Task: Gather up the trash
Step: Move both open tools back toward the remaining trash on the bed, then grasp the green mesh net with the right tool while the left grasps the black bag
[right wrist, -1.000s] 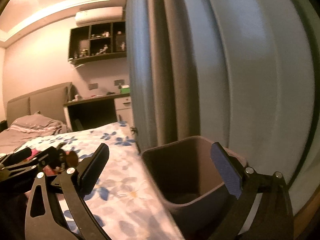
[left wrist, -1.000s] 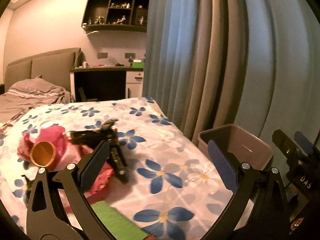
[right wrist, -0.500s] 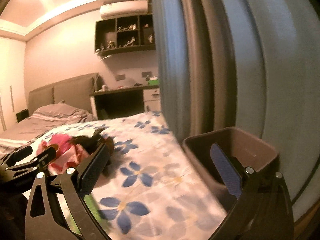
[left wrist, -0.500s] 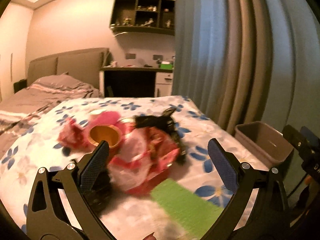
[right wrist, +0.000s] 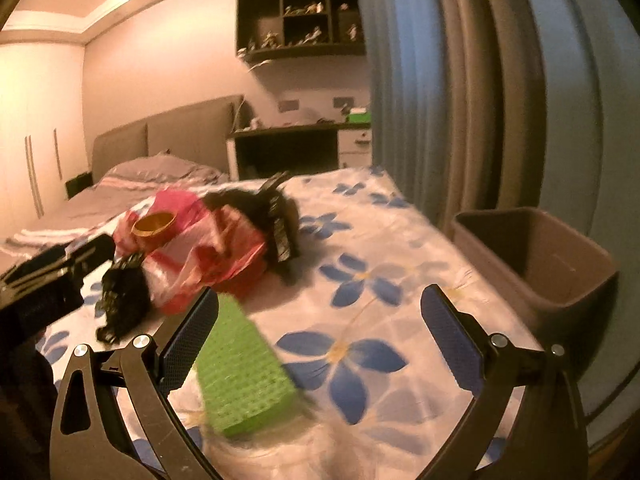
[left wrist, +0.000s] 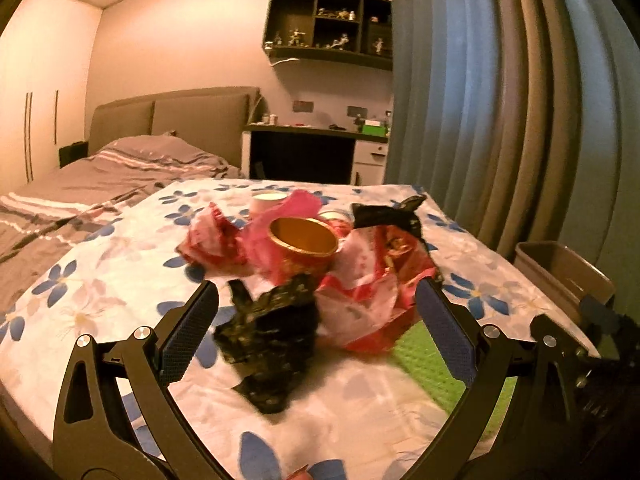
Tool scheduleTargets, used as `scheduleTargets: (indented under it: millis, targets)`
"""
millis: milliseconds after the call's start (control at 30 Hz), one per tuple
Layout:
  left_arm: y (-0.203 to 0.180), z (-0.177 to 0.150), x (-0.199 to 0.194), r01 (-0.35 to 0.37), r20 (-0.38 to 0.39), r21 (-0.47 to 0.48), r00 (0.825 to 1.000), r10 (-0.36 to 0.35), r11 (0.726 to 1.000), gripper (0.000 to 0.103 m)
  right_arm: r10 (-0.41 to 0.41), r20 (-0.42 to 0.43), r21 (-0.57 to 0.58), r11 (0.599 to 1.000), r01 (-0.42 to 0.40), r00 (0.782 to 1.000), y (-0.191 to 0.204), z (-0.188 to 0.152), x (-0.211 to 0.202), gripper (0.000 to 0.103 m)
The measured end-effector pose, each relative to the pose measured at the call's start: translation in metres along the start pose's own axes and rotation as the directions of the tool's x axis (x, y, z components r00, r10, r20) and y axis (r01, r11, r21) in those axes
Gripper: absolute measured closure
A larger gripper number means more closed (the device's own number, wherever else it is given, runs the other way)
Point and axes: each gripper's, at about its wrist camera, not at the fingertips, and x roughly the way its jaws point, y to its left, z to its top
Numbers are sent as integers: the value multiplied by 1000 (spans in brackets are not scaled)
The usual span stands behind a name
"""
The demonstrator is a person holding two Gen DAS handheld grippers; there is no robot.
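A heap of trash lies on the flowered bedspread [left wrist: 100, 280]: red and pink wrappers [left wrist: 368, 284], a red cup with a gold rim [left wrist: 303, 240], a black crumpled wrapper [left wrist: 272, 344] and a flat green box [left wrist: 424, 360]. My left gripper [left wrist: 318, 332] is open, its jaws wide around the near black wrapper, touching nothing. My right gripper [right wrist: 320, 332] is open too, above the bedspread, with the green box [right wrist: 244, 368] by its left finger. The red wrappers [right wrist: 208, 256] and another black wrapper [right wrist: 276, 216] lie farther back. A brown bin [right wrist: 536, 256] stands right of the bed.
Grey-blue curtains [right wrist: 480, 80] hang close behind the bin [left wrist: 560, 272]. An unmade grey bed with a padded headboard [left wrist: 176, 120], a desk [left wrist: 312, 152] and a wall shelf [left wrist: 332, 32] fill the back of the room. The left gripper's body [right wrist: 44, 284] shows at the right view's left edge.
Both views have swung left, away from the bin and curtain, toward the trash heap. The heap now sits centred between my left jaws. Both grippers stayed open.
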Motion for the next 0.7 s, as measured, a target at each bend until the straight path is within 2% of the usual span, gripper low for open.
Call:
scheduleTargets:
  millis: [233,433,700]
  targets:
    - [17,-6,1,-25,-9,-26,1000,24,999,6,34,-62,-44,998,-37,997,23,-15,13,7]
    - [22,-9,3,-27,-15,-34,1000,27,999,6,59,-124,-57,996,-67,991,31,-23,25,14]
    - [30,-15,9,-27,-42,-46,999,25,999,6,104,-211,-45,992,-116,972,35,-34,41,39]
